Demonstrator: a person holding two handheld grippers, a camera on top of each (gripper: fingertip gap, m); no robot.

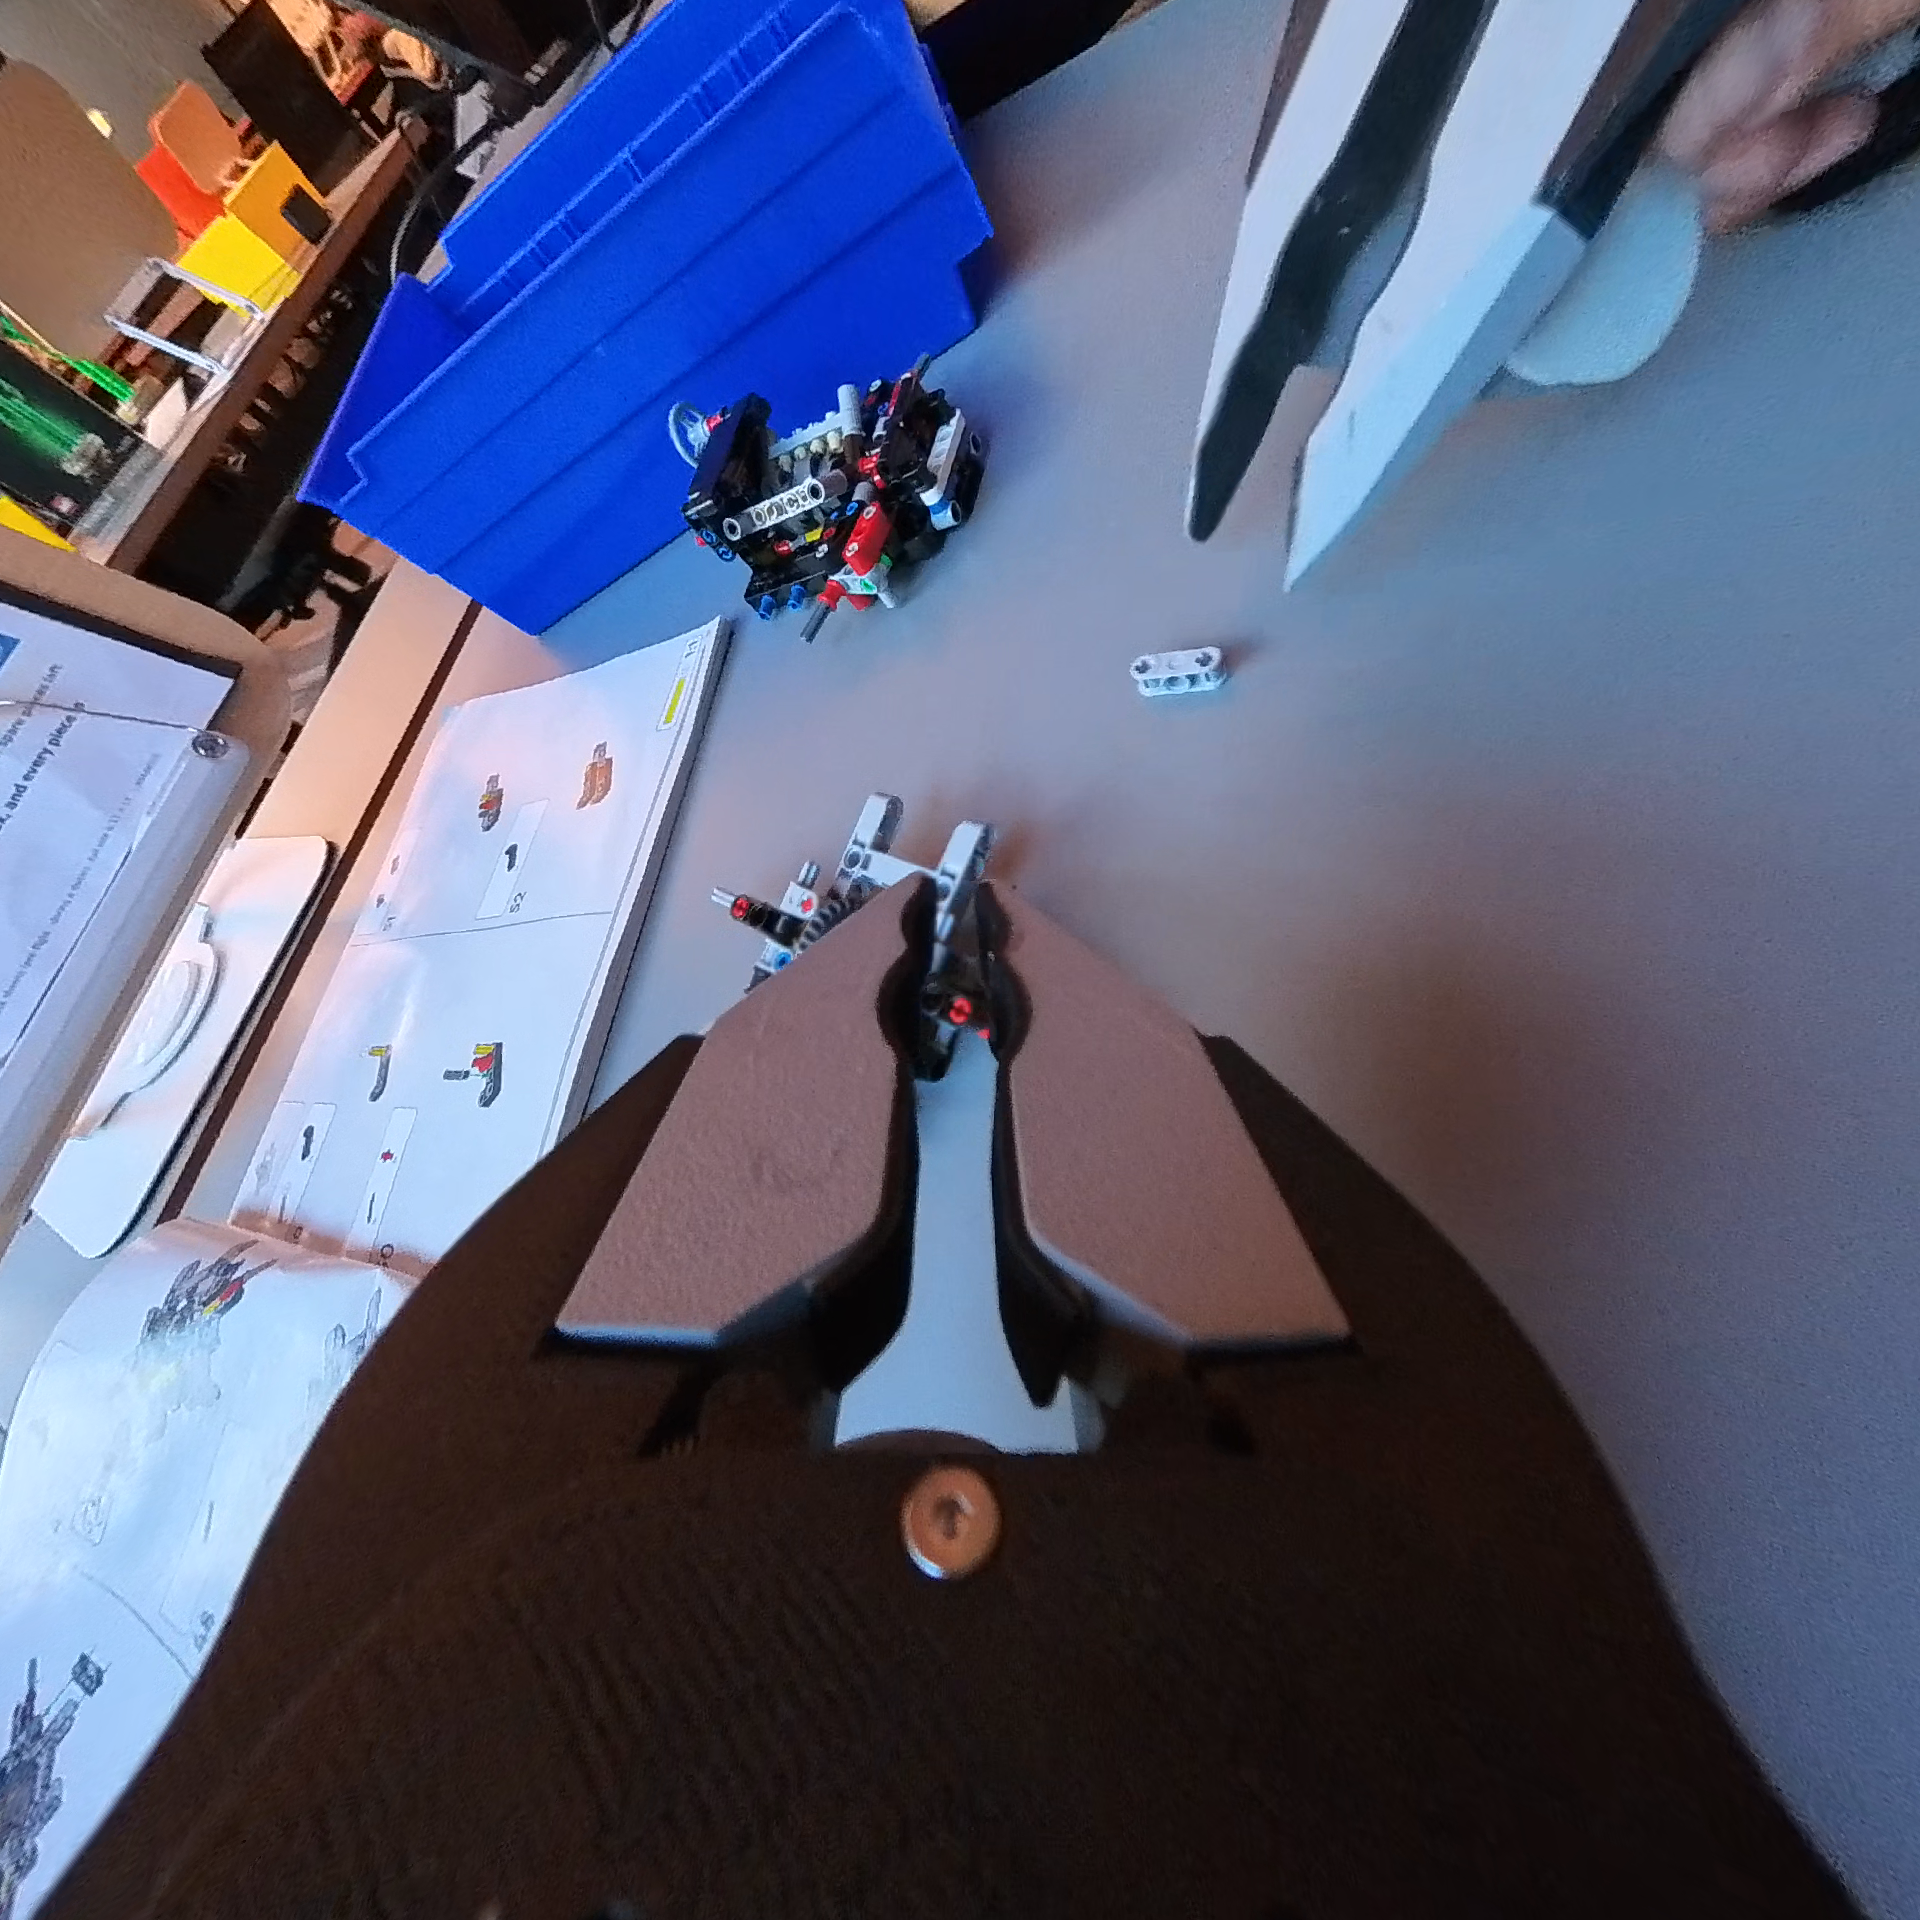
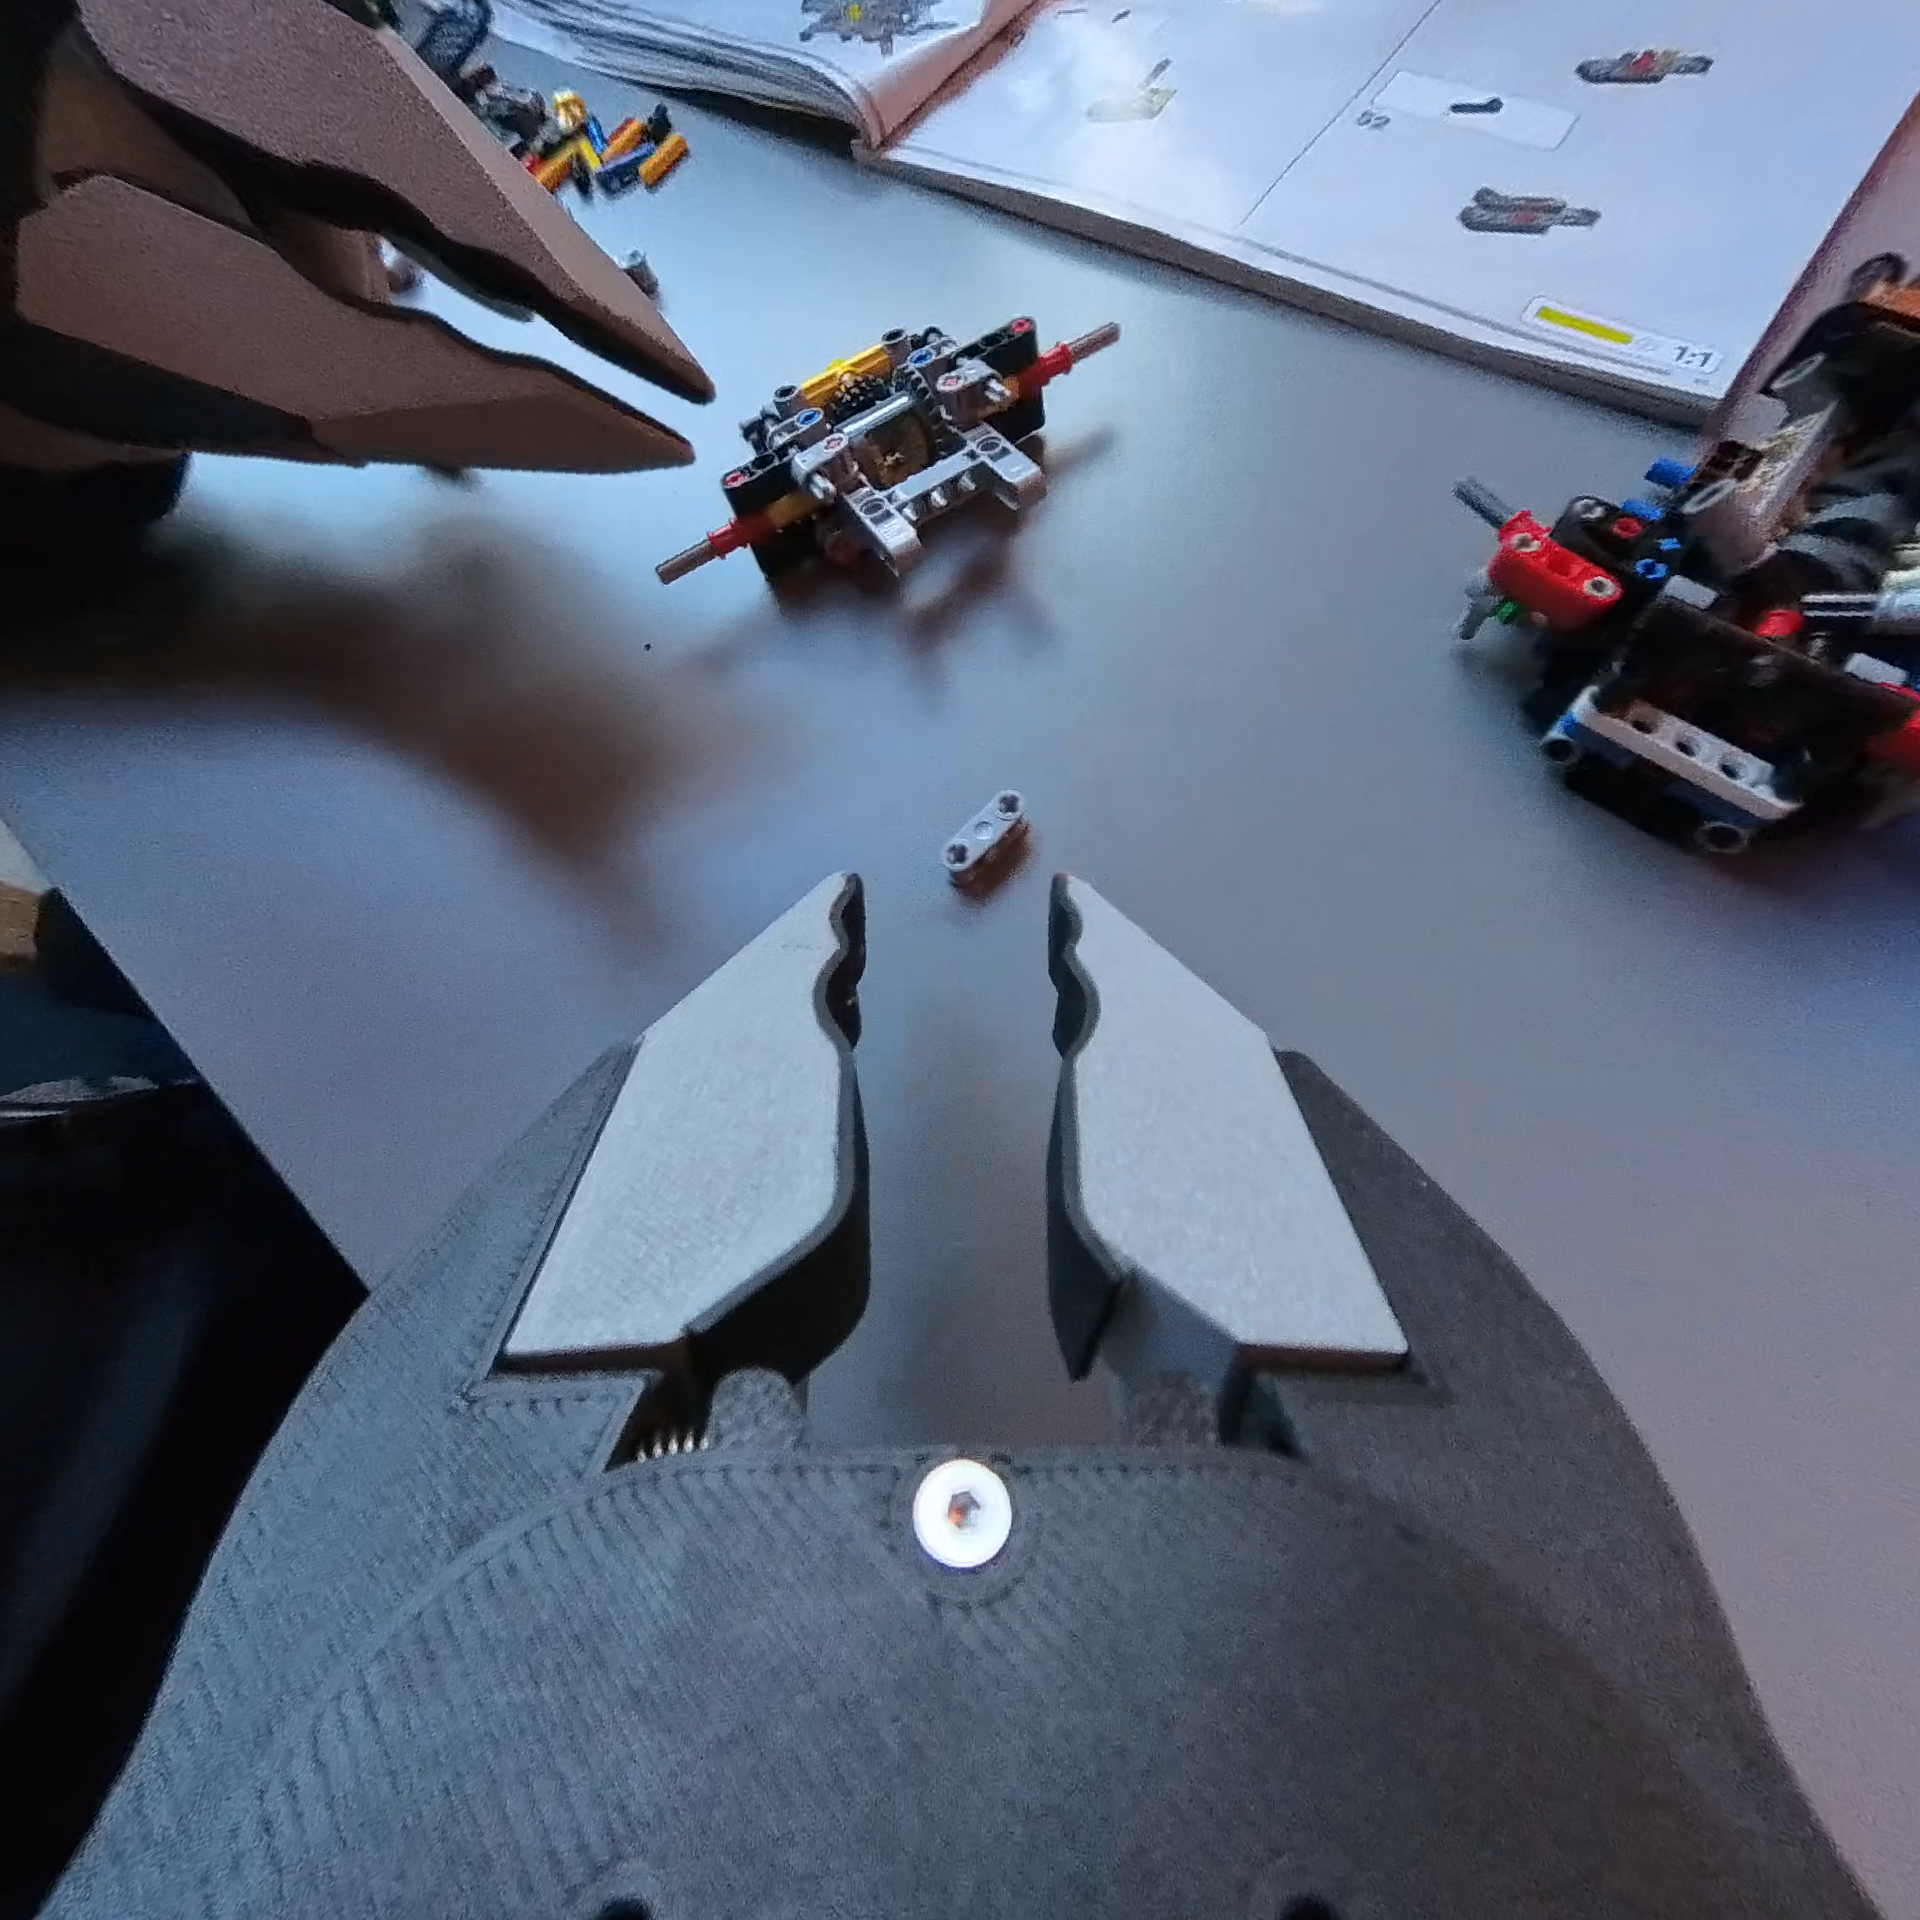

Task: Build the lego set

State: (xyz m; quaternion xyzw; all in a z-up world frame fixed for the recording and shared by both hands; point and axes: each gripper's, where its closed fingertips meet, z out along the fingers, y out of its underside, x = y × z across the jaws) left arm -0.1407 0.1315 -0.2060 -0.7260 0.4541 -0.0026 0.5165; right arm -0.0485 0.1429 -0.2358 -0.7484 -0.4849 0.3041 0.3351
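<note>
My left gripper [image 1: 956, 888] hovers over one end of a small grey and black brick assembly [image 1: 862, 883] that lies on the grey table [image 1: 1455, 935]. Its fingers are all but together, and part of the assembly shows through the slit between them. In the right wrist view the left gripper [image 2: 698, 424] is blurred. Its tips sit just left of the assembly [image 2: 894, 457], which rests flat on the table. My right gripper [image 2: 956, 883] is open. A small grey connector piece [image 2: 985, 836] lies just ahead of its tips, untouched. The connector piece [image 1: 1177, 670] and the right gripper [image 1: 1247, 556] also show in the left wrist view.
A larger black, red and blue brick build [image 2: 1714, 665] stands to the right, next to stacked blue bins [image 1: 665, 312]. An open instruction booklet [image 2: 1351, 156] lies beyond the assembly. Several loose small pieces [image 2: 603, 145] lie far left. A person's hand [image 1: 1787, 125] holds the right gripper. The left gripper's tips are roughly 11 cm from the right gripper's.
</note>
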